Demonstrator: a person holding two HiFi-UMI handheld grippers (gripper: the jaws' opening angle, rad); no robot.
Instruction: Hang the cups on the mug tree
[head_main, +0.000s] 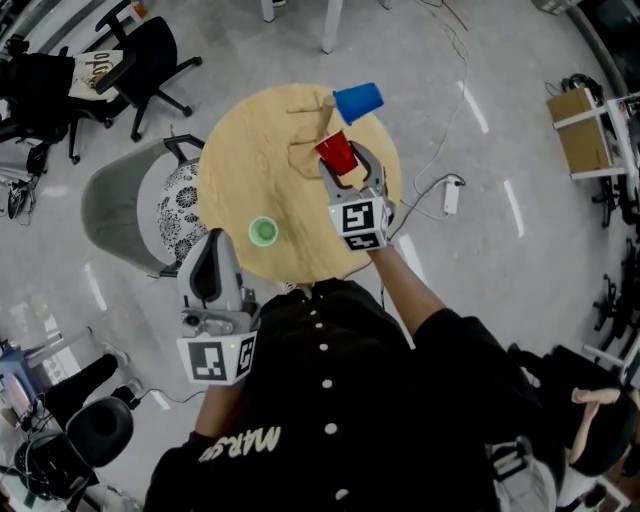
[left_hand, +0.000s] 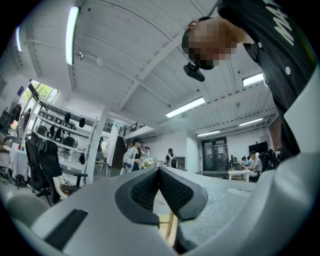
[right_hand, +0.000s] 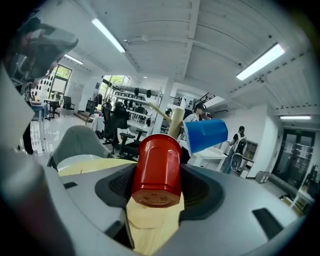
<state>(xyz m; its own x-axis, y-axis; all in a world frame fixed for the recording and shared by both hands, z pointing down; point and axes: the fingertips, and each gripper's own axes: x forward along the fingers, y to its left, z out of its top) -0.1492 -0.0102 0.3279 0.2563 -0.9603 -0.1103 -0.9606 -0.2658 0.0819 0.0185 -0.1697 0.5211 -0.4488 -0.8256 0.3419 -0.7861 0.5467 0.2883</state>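
A round wooden table (head_main: 250, 170) carries a wooden mug tree (head_main: 318, 125). A blue cup (head_main: 357, 102) hangs on one of its far pegs. My right gripper (head_main: 346, 166) is shut on a red cup (head_main: 337, 153), held just in front of the tree and above the table. In the right gripper view the red cup (right_hand: 156, 170) lies between the pads bottom towards the camera, with the blue cup (right_hand: 205, 134) and the tree trunk (right_hand: 175, 122) behind it. A green cup (head_main: 263, 232) stands upright on the table's near side. My left gripper (head_main: 207, 262) is shut and empty, at the table's near-left edge.
A grey chair with a patterned cushion (head_main: 130, 205) stands against the table's left side. Black office chairs (head_main: 140, 60) are at the far left. A power strip (head_main: 451, 195) with a cable lies on the floor to the right. A cardboard box (head_main: 580, 130) sits at the far right.
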